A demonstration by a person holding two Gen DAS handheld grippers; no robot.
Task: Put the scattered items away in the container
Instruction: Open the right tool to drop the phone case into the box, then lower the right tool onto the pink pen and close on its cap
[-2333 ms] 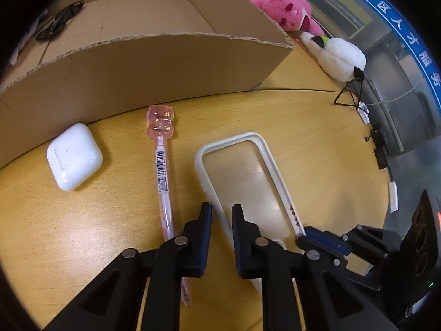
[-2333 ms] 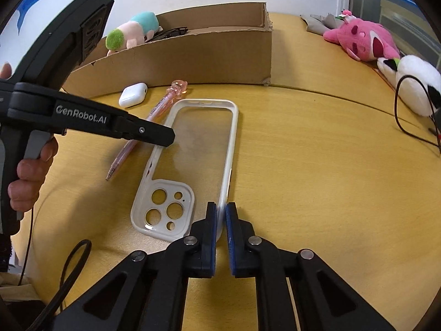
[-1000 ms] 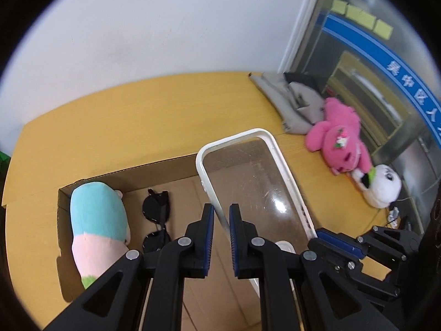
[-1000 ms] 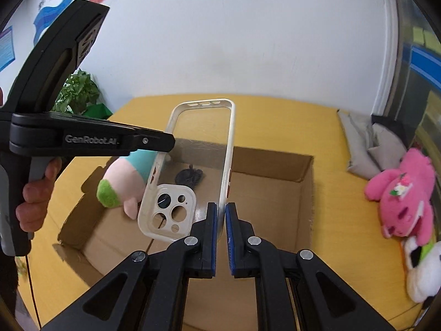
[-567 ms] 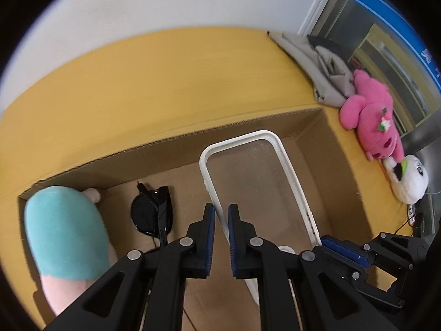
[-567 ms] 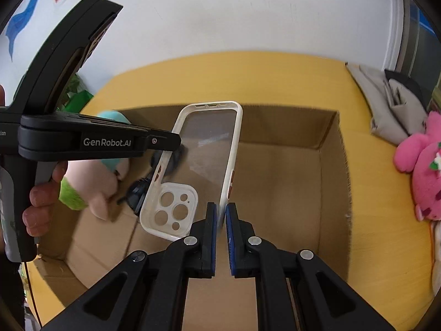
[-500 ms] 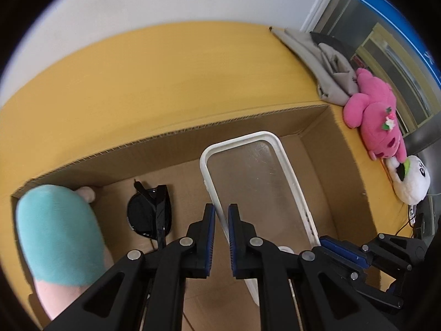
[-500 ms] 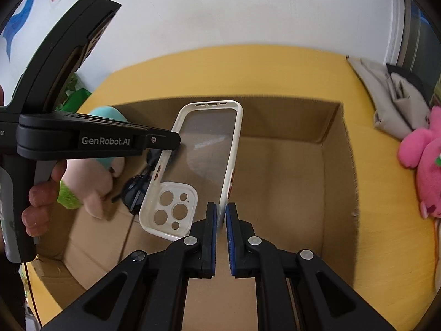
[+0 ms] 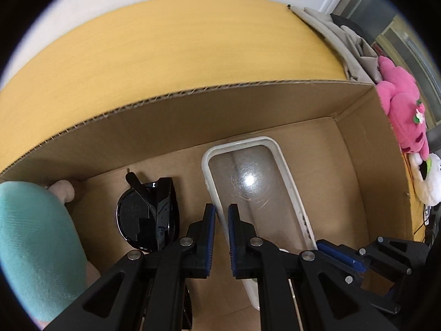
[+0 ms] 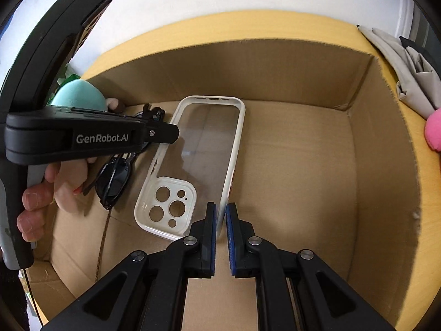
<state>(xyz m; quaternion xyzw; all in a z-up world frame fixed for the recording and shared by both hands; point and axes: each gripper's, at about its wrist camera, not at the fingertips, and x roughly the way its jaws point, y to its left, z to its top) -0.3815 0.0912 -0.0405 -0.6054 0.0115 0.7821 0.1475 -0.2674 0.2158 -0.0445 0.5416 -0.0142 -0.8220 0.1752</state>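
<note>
Tabletop [image 9: 171,41]: yellow wood grain, carries the box [image 10: 386,143]. The box is open-topped brown cardboard with corrugated edges; no print visible on its walls.

Teal plush [image 9: 35,248] lies inside the box at its left end. Pink plush [image 9: 405,115] lies outside on the tabletop, just beside the box's right wall.

Case [image 10: 209,149]: clear back, white rim, camera cut-outs at the near end. It is inside the box, held between my two hand-held grippers; I cannot tell whether it touches the floor of the box.

Sunglasses [image 9: 148,215]: black, folded, on the box floor between the teal plush and the case.

My left hand-held gripper [image 9: 221,237] pinches the case's left rim; its side reads "GenRobot.AI" in white in the right wrist view. My right hand-held gripper [image 10: 219,233] pinches the case's right rim near the camera end.
</note>
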